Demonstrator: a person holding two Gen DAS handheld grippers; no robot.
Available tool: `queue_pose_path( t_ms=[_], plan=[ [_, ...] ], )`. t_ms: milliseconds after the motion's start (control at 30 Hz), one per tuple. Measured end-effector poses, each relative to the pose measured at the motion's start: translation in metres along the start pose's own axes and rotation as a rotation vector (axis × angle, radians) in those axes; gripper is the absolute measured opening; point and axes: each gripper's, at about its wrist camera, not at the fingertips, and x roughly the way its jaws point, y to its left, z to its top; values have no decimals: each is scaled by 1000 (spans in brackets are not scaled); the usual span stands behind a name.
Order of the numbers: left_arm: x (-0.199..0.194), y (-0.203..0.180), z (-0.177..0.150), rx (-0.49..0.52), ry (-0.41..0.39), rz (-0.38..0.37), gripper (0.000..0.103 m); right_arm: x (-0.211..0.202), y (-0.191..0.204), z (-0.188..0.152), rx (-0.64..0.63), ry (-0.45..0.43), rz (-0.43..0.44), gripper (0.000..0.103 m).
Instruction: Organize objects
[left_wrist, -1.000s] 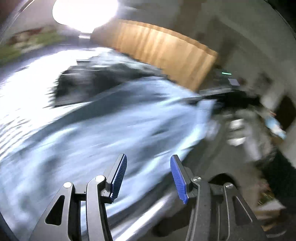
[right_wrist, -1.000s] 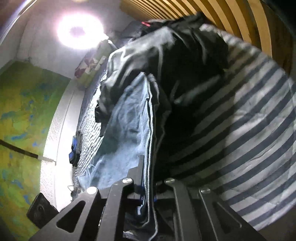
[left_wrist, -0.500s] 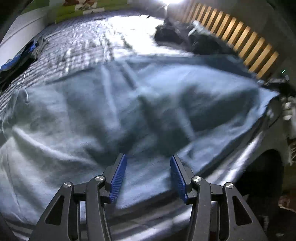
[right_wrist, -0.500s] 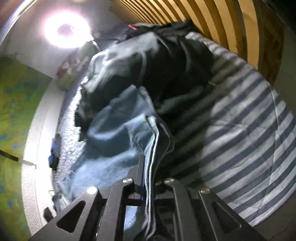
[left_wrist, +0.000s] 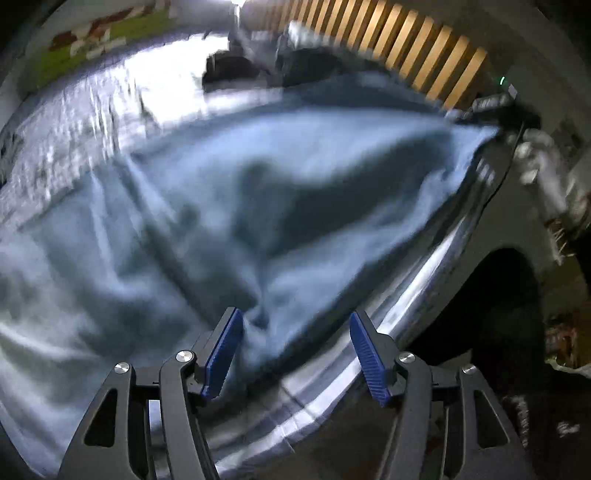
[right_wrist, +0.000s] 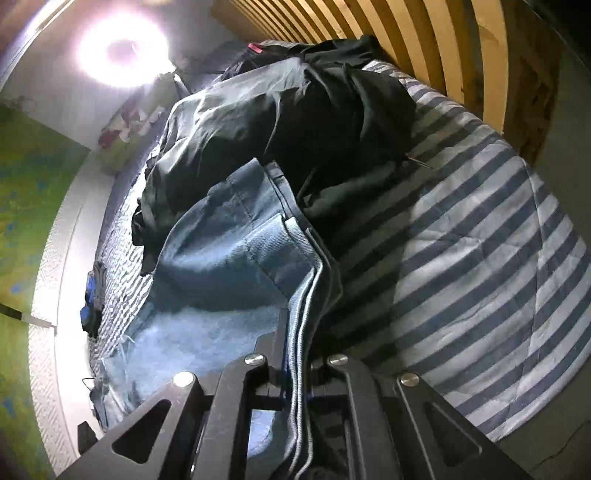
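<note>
Now our jeans (right_wrist: 236, 258) lie spread on the striped bed (right_wrist: 480, 258), waistband pinched in our right claw (right_wrist: 295, 384); our left claw (left_wrist: 295, 354) is opening over a fold, gripping nothing. Next, probably, it must close there.

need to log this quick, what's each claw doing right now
Left claw: jaws opening, pads apart over the blue jeans, not pressing on them.
Right claw: shut on the jeans' folded edge.
</note>
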Motion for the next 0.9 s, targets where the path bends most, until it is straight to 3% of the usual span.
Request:
queue_pose_path(
  t_ms=[100, 200, 267, 333, 400, 433, 533, 667, 767, 900],
  plan=[
    [-14, 23, 26, -69, -78, 23, 64, -14, 13, 4, -18, -24, 30, 5],
    [-2, 45, 43, -91, -92, 130, 62, -25, 26, 6, -45, -44, 37, 5],
    [16, 60, 51, -82, -54, 190, 55, -29, 31, 7, -44, -55, 53, 5],
    [46, 67, 47, -46, 36, 228, 56, -31, 36, 8, -57, -63, 43, 5],
    [49, 65, 43, -1, 9, 264, 58, -27, 42, 7, -68, -54, 6, 5],
    [45, 65, 44, -25, 13, 260, 57, -27, 41, 6, -65, -49, 7, 5],
    [15, 54, 36, -57, -104, 180, 60, -34, 43, 4, -50, -60, 48, 5],
    [43, 51, 13, -32, 5, 158, 65, -38, 57, 1, -50, -67, 45, 6],
    [31, 58, 13, -79, -35, 124, 67, -46, 88, -5, -85, -84, 53, 6],
    [-31, 92, 6, -259, -214, 67, 67, -60, 151, -18, -181, -101, 88, 6]
  ],
)
